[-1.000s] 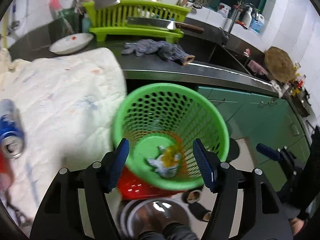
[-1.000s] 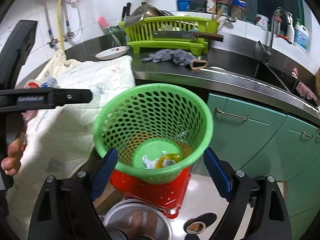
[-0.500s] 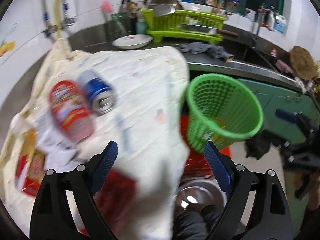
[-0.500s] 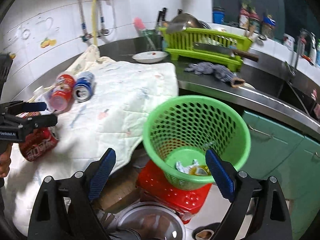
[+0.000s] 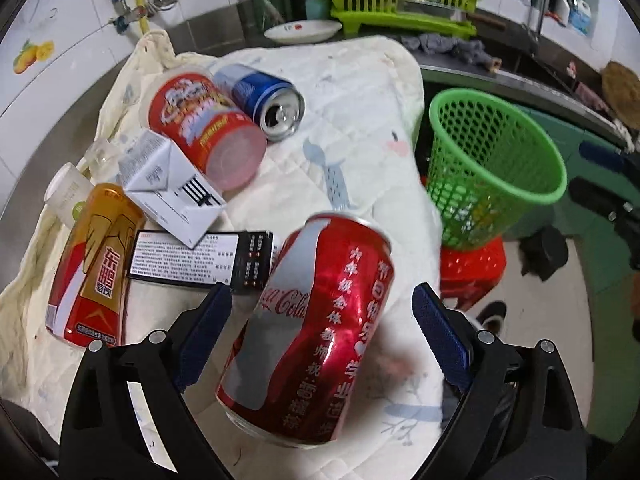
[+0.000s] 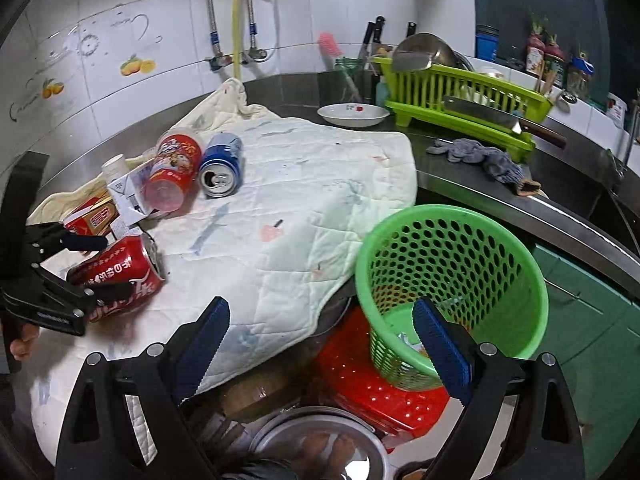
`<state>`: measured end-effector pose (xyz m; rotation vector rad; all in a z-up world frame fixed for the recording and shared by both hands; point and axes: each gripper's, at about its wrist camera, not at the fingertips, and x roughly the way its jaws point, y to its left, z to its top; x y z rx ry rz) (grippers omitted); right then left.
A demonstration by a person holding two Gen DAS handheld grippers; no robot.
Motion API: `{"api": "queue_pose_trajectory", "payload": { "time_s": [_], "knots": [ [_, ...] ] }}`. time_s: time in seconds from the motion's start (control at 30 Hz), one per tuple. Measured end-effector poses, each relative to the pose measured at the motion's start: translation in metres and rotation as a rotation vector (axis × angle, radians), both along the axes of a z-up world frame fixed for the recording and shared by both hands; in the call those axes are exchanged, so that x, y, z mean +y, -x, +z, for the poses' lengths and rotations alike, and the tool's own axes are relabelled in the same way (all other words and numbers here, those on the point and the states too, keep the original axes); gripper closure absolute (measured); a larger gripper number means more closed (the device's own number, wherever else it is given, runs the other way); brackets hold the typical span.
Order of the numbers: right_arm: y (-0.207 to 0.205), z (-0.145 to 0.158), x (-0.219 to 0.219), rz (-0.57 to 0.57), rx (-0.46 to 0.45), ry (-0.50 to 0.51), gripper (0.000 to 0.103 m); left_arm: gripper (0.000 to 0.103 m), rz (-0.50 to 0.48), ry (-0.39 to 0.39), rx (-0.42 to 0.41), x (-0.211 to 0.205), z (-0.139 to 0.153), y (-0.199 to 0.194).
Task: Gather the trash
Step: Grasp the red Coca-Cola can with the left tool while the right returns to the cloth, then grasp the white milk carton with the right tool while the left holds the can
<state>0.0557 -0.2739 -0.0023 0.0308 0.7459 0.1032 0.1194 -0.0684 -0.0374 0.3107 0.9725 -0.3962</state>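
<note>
Left wrist view: the left tongs (image 5: pixel 322 322) stand wide and are opening a touch more, w/ a dented red cola can (image 5: pixel 310 328) lying on its side between them; pads clear of it on both sides, so nothing gripped yet. Step in hand, as I read it: lining up on the next piece of trash. Next move calls for dropping a bit lower, centring on the can's body, closing across it, then carrying it to the green basket (image 5: pixel 496 168), which sits off to the right of these tongs on a red stool (image 5: pixel 474 270), below the surface edge.

Right tongs (image 6: pixel 320 338) also wide, empty, hovering over the cloth's (image 6: pixel 304 208) near edge w/ the basket just to their right; some wrappers already at the bottom of it.

Beyond the left tongs, more trash: black box (image 5: pixel 200 258) just past the left pad, gold-red can (image 5: pixel 94 264), white carton (image 5: pixel 172 192), red snack tube (image 5: pixel 204 128), blue can (image 5: pixel 262 100).

In the way: black box crowds the left pad's side; the can is crumpled, may slip or roll. Cloth is soft and could bunch. Path to basket looks clear otherwise.
</note>
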Motion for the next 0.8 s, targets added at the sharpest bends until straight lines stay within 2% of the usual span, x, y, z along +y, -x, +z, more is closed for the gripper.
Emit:
{"api": "queue_pose_trajectory", "payload": {
  "time_s": [0.2,0.3,0.53,0.8],
  "knots": [
    [-0.003,0.000,0.010,0.027,0.003,0.015,0.013,0.014,-0.003,0.001,0.033,0.003,-0.011,-0.003],
    [-0.006,-0.002,0.014,0.038,0.011,0.017,0.013,0.021,-0.003,0.005,0.044,0.004,-0.014,-0.003],
    [-0.016,-0.004,0.023,0.075,0.036,0.004,0.013,0.027,-0.001,0.002,0.020,0.006,-0.014,0.000],
    [-0.035,0.006,0.038,0.131,0.046,-0.034,0.013,0.029,0.084,0.068,-0.002,0.034,-0.002,0.008]
  ]
}}
